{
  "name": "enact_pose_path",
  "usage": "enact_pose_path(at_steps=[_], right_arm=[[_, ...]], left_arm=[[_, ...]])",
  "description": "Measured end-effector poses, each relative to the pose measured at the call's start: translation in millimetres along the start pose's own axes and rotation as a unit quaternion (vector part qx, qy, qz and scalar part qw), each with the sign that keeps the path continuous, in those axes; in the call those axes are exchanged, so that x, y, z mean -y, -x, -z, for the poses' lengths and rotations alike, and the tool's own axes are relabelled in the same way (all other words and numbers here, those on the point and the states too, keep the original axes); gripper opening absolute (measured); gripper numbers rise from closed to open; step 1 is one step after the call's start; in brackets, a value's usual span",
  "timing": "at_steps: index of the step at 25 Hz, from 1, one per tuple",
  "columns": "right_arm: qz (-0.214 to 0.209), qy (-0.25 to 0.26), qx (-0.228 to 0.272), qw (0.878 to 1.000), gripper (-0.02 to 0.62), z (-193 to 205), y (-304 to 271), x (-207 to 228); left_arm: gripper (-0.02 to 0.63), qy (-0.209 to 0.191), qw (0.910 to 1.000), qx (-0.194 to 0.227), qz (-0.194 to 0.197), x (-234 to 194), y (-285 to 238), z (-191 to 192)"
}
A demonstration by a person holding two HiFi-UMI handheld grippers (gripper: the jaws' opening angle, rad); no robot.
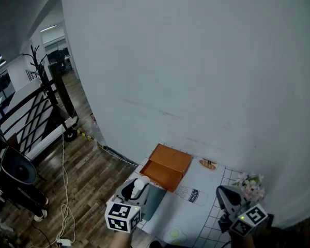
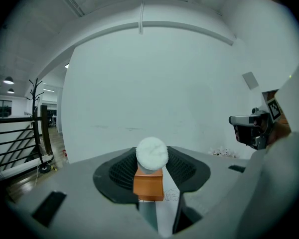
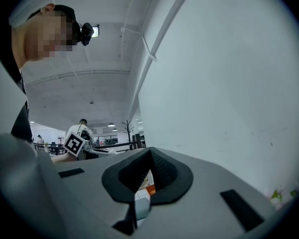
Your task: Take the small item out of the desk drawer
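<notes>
We've got the small white item (image 2: 151, 153) clamped in the left gripper (image 1: 138, 186), just beside the orange drawer (image 1: 167, 167) (right gripper (image 1: 225, 194) closed, empty). It looks already out, so next we carry it clear.

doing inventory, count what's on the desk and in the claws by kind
claws: 2, left claw and right claw
white ball: 1, in the left claw
orange box: 1
flower bunch: 1
total: 5
</notes>
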State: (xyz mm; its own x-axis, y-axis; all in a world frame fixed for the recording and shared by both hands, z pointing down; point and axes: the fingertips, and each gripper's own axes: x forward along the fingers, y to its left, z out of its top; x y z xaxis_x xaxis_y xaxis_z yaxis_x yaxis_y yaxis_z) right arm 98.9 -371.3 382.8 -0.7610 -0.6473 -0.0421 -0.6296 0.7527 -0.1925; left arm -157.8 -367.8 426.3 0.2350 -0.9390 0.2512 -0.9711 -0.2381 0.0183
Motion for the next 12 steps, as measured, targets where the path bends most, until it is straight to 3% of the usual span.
enact_pose_path(at_steps=[7,12], right_arm=[[-0.005,-0.007,0.013,1.0,0.003,-7.5,3.5,-4.6],[0.016,-0.005,-0.018,1.0,0.003,9.0,14.5,4.6]], left_arm=[[0.181,-0.001,1.0,-0.003,0.003,5.1,1.5,0.7],[0.181,0.001,1.0,-0.007,0.003,10.0,4.6,4.9]])
